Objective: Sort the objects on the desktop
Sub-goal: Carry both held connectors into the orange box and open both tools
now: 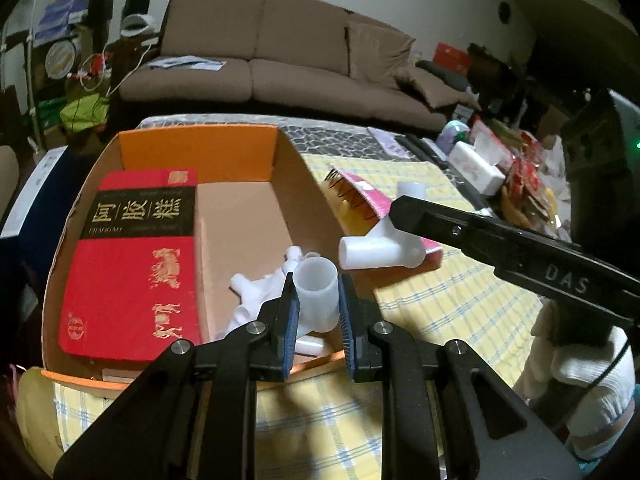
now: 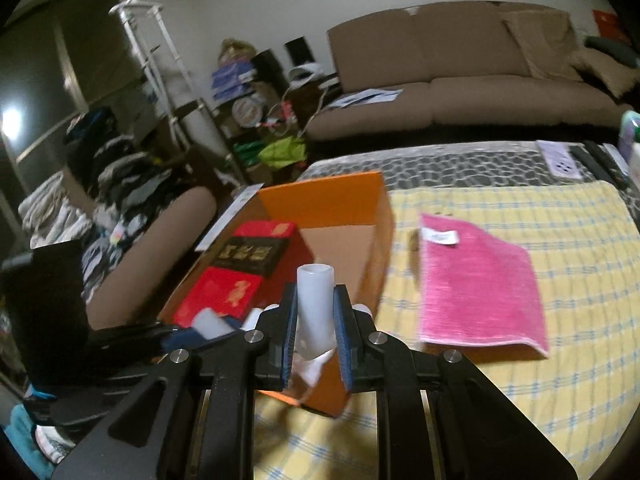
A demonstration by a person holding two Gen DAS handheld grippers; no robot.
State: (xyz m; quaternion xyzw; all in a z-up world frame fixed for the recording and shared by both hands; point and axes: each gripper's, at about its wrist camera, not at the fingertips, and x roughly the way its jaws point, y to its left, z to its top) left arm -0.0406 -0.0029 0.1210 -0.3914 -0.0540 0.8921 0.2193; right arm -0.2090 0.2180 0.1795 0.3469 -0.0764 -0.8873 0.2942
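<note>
The left tongs [image 1: 316, 300] are clamped on a white plastic pipe fitting [image 1: 316, 294], its open tube end up, held over the near right corner of the cardboard box [image 1: 288, 216]. The right tongs [image 2: 314, 312] pinch a second white pipe fitting [image 2: 316, 304], also upright, over the box's near edge; from the left wrist view this fitting [image 1: 382, 248] hangs just right of the box. Inside the box a red book [image 1: 132, 264] lies flat along the left wall, and more white fittings [image 1: 260, 292] lie on the box floor beside it. A pink cloth [image 2: 476, 280] lies right of the box on the yellow checked table cover [image 2: 580, 264]. A brown sofa [image 1: 288, 60] stands beyond the box.
</note>
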